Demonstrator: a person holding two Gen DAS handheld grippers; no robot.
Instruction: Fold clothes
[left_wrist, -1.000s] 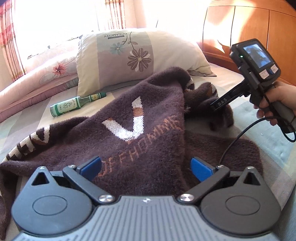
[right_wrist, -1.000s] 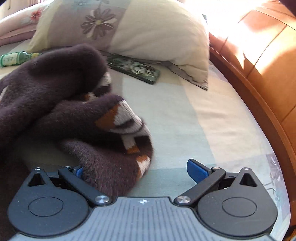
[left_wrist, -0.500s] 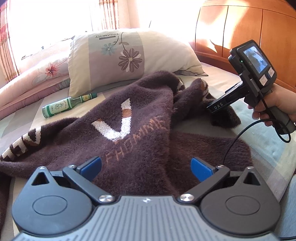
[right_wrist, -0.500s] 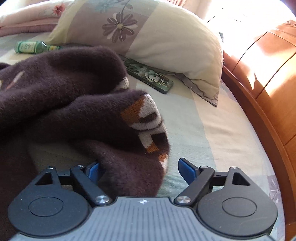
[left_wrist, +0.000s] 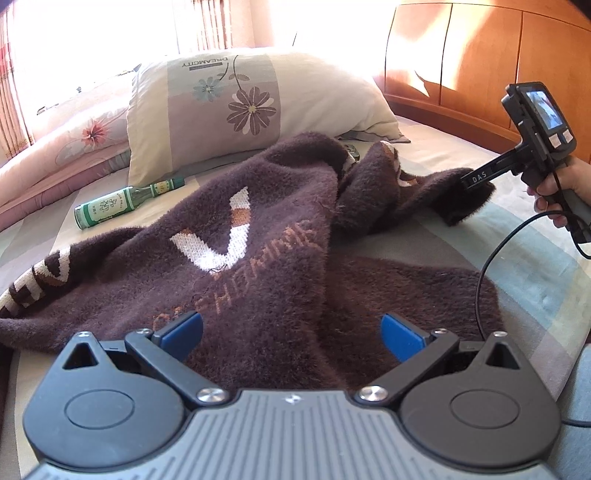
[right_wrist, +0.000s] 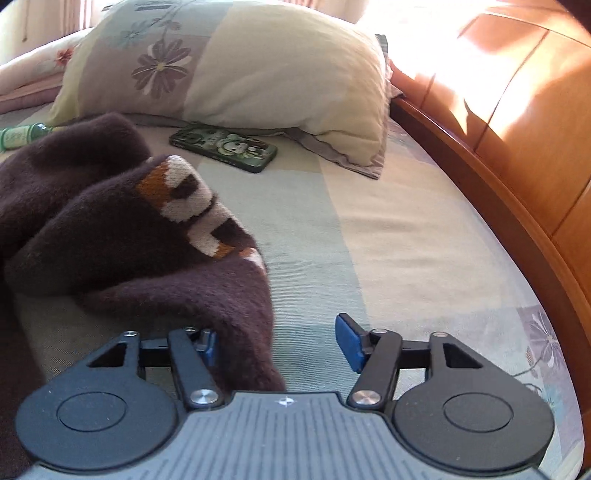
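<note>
A dark brown fuzzy sweater (left_wrist: 258, 258) with a white V and orange lettering lies spread and rumpled on the bed. My left gripper (left_wrist: 291, 332) hovers open over its near hem, with nothing between the blue pads. One sleeve stretches right to the right gripper (left_wrist: 476, 181), held by a person's hand (left_wrist: 569, 184). In the right wrist view the patterned sleeve (right_wrist: 177, 221) runs in between the jaws of my right gripper (right_wrist: 279, 345). It rests against the left pad (right_wrist: 208, 347), while bare sheet shows between the fabric and the right pad (right_wrist: 347, 341). The jaws stand partly closed.
A floral pillow (left_wrist: 240, 107) lies behind the sweater, with a green glass bottle (left_wrist: 118, 203) to its left and a phone (right_wrist: 223, 147) at its right corner. A wooden headboard (right_wrist: 517, 147) bounds the right side. A folded quilt (left_wrist: 66, 140) lies far left. A black cable (left_wrist: 487, 258) hangs from the right gripper.
The right gripper's jaws have narrowed around the sleeve and it has moved right, drawing the sleeve out. The left gripper stays open over the hem.
</note>
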